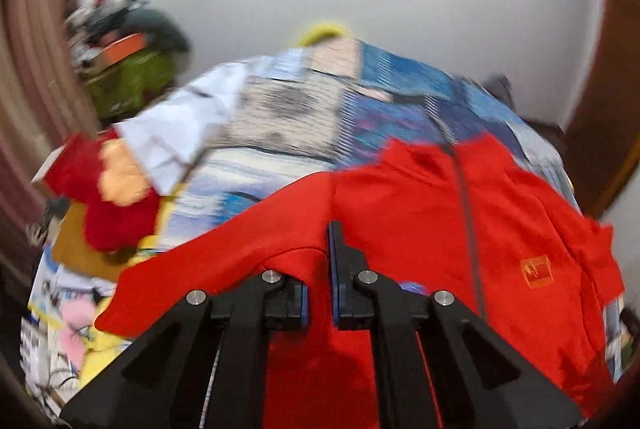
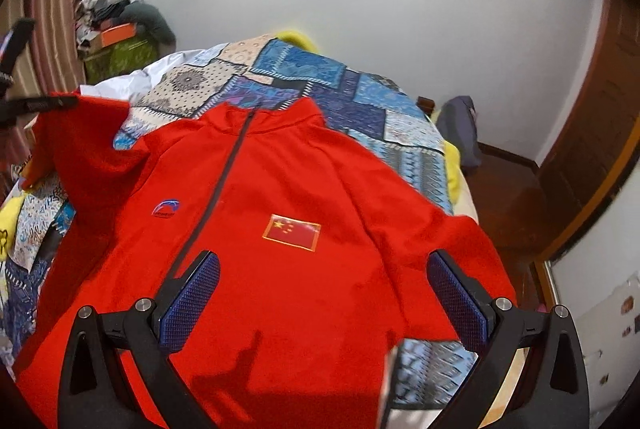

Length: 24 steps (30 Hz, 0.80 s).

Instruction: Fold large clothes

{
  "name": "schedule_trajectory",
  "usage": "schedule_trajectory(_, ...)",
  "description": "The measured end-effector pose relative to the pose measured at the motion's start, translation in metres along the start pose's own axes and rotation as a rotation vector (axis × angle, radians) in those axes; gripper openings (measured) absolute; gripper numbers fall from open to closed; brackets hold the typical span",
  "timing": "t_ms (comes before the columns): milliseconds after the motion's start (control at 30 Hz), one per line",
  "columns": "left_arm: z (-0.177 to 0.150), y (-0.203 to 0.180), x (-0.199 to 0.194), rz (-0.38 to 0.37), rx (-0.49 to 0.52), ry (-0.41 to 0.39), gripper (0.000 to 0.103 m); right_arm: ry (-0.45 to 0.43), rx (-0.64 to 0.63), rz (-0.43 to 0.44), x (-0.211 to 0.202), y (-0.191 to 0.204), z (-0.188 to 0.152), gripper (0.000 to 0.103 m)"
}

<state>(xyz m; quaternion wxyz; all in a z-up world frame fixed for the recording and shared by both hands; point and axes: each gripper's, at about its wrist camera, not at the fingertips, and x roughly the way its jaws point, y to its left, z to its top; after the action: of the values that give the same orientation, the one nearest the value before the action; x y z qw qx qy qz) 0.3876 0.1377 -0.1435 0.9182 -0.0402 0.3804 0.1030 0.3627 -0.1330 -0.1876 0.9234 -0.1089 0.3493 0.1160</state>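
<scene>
We hold the red jacket (image 2: 288,189) face up on the bed (image 2: 320,81), its zip running toward the collar. Our left claw (image 1: 320,269) is clamped shut on a fold of the sleeve, which hangs lifted at the far left in the right wrist view. To fold well, we judge the sleeve should be carried across the chest and laid flat without dragging the body. Our right claw (image 2: 324,293) hovers wide open above the hem, gripping nothing
</scene>
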Motion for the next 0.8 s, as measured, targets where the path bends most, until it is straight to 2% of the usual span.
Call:
schedule_trajectory(100, -0.023, -0.041, 0.029, -0.052, 0.069, 0.093, 0.007, 0.011, 0.021, -0.01, -0.008, -0.015, -0.006, 0.103)
schedule_trajectory(200, -0.054, -0.065, 0.066, -0.108, 0.091, 0.231, 0.007, 0.027, 0.04, -0.007, -0.015, -0.028, -0.014, 0.103)
schedule_trajectory(267, -0.077, -0.071, 0.087, -0.132, 0.085, 0.319, 0.007, 0.031, 0.043, -0.017, -0.02, -0.034, -0.019, 0.103)
schedule_trajectory(400, -0.105, -0.074, 0.099, -0.155, 0.09, 0.406, 0.01, 0.042, 0.043, -0.036, -0.026, -0.043, -0.027, 0.103)
schedule_trajectory(467, -0.108, -0.069, 0.092, -0.157, 0.091, 0.405, 0.022, 0.054, 0.054, -0.034, -0.026, -0.046, -0.029, 0.103)
schedule_trajectory(533, -0.109, -0.059, 0.079, -0.155, 0.093, 0.412, 0.058, 0.064, 0.07, -0.022, -0.025, -0.046, -0.028, 0.103)
schedule_trajectory(700, -0.102, -0.012, 0.029, -0.123, 0.048, 0.301, 0.072, 0.069, 0.087, 0.018, -0.026, -0.033, -0.026, 0.103)
schedule_trajectory(767, -0.101, 0.01, 0.016, -0.086, 0.006, 0.268, 0.076, 0.065, 0.074, 0.027, -0.026, -0.023, -0.024, 0.103)
schedule_trajectory(800, -0.096, 0.029, 0.012, -0.041, -0.02, 0.246, 0.08, 0.063, 0.064, 0.031, -0.026, -0.017, -0.022, 0.103)
